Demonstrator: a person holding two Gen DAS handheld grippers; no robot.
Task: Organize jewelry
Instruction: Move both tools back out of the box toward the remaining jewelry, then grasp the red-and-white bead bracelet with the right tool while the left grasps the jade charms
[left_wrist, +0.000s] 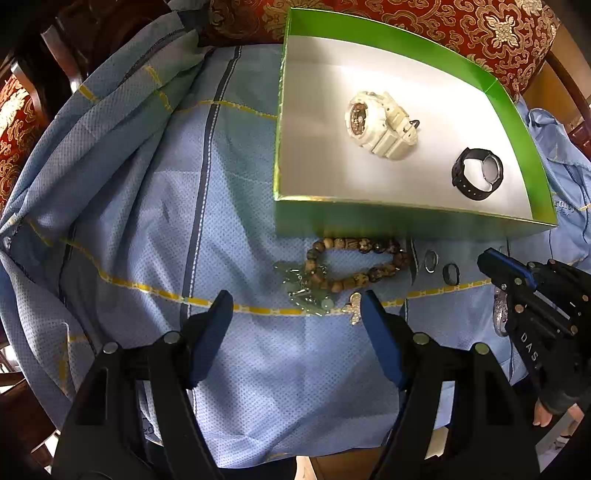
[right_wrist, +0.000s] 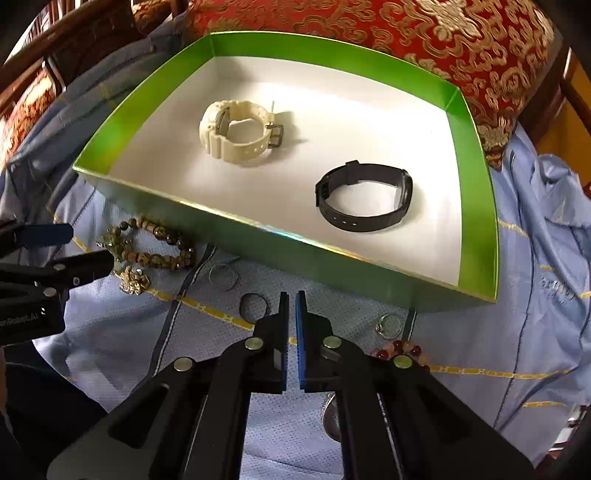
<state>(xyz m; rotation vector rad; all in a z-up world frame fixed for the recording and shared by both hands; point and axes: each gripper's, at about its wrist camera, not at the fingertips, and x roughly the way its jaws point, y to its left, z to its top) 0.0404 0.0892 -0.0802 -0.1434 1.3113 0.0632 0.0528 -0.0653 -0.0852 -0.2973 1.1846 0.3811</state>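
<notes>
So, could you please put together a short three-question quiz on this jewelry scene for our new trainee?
1. True or false: the white watch and the black watch both lie inside the green box.
2. Which gripper has its jaws wide apart: A) the left gripper or B) the right gripper?
3. Fill in: the brown bead bracelet lies on the blue cloth, just ____ the box's near wall.

Key
1. True.
2. A. The right gripper's jaws are nearly together, and I cannot see anything held between them.
3. Outside.
</notes>
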